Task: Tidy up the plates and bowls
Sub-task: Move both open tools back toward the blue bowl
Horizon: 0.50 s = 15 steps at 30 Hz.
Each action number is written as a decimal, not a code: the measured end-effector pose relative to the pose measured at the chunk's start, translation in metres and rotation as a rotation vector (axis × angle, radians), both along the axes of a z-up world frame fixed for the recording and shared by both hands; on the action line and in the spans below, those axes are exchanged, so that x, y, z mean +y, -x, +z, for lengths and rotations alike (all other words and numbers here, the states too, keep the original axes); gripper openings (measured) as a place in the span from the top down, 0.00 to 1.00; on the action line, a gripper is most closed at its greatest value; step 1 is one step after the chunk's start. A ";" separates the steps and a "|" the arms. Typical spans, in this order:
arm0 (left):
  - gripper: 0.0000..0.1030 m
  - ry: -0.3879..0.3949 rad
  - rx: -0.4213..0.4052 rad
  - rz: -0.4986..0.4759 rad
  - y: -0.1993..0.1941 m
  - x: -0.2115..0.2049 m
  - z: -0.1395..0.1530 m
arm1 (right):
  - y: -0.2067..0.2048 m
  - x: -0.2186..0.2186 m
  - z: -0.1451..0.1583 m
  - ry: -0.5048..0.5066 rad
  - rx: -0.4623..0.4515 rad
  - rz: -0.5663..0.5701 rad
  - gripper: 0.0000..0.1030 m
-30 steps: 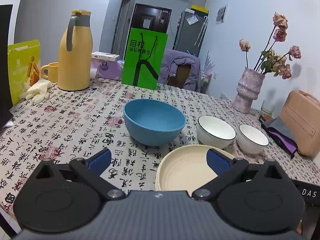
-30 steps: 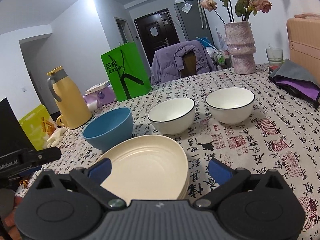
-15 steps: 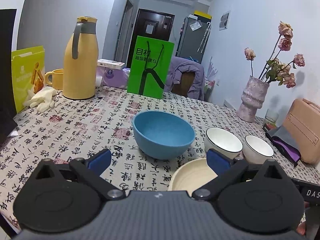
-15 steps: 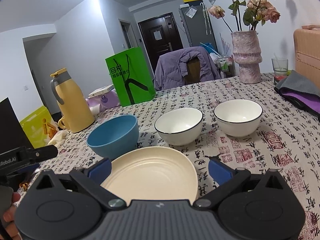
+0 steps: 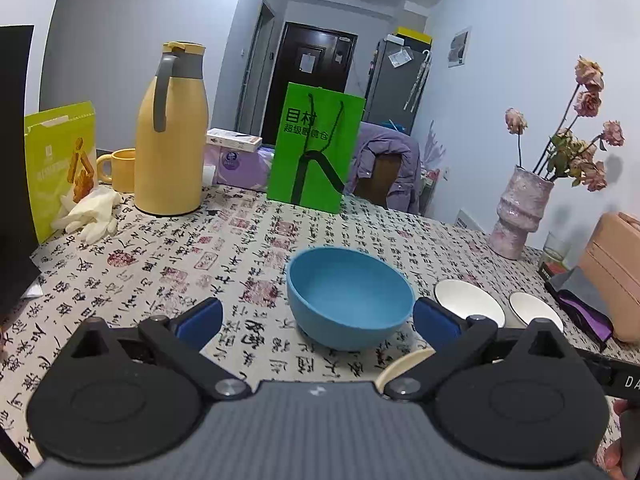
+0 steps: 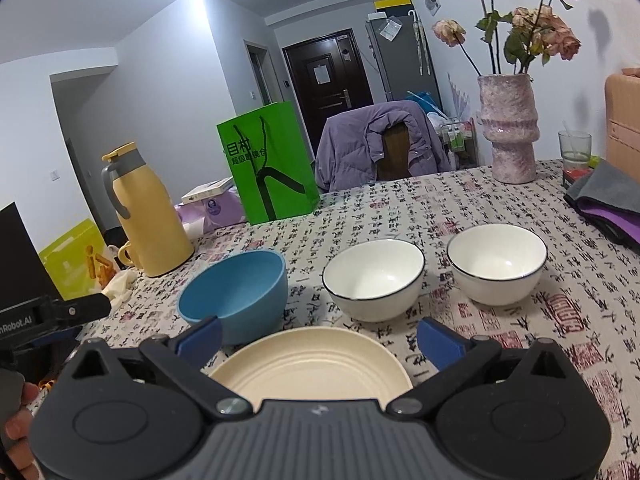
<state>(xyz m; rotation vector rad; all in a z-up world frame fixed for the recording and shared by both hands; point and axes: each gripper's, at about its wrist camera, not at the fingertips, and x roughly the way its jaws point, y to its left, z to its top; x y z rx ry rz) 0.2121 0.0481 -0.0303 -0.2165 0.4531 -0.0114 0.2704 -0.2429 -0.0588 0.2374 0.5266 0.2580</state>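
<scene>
A blue bowl (image 5: 349,304) stands on the patterned tablecloth, seen also in the right wrist view (image 6: 236,294). Two white bowls with dark rims (image 6: 374,278) (image 6: 497,262) stand to its right; they also show in the left wrist view (image 5: 469,306) (image 5: 535,309). A cream plate (image 6: 310,366) lies nearest me; only its edge (image 5: 402,364) shows in the left wrist view. My left gripper (image 5: 318,318) is open and empty, held back from the blue bowl. My right gripper (image 6: 320,336) is open and empty above the plate's near side.
A yellow thermos (image 5: 172,136), yellow mug (image 5: 118,166), white gloves (image 5: 90,212) and snack bag (image 5: 60,168) stand far left. A green paper bag (image 5: 316,148) stands at the back. A pink vase with flowers (image 6: 510,128), a glass (image 6: 574,148) and folded cloth (image 6: 608,200) are on the right.
Both grippers have drawn back and risen from the dishes. The blue bowl and plate sit lower and smaller in the left view. Both grippers stay open.
</scene>
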 end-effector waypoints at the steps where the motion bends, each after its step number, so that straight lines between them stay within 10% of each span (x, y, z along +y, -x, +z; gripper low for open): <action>1: 0.00 0.000 0.000 0.003 -0.002 0.001 0.000 | -0.003 0.002 0.001 0.002 -0.001 0.003 0.00; 15: 0.00 0.020 0.002 0.046 -0.030 0.025 0.002 | -0.037 0.024 0.009 0.028 -0.009 0.043 0.00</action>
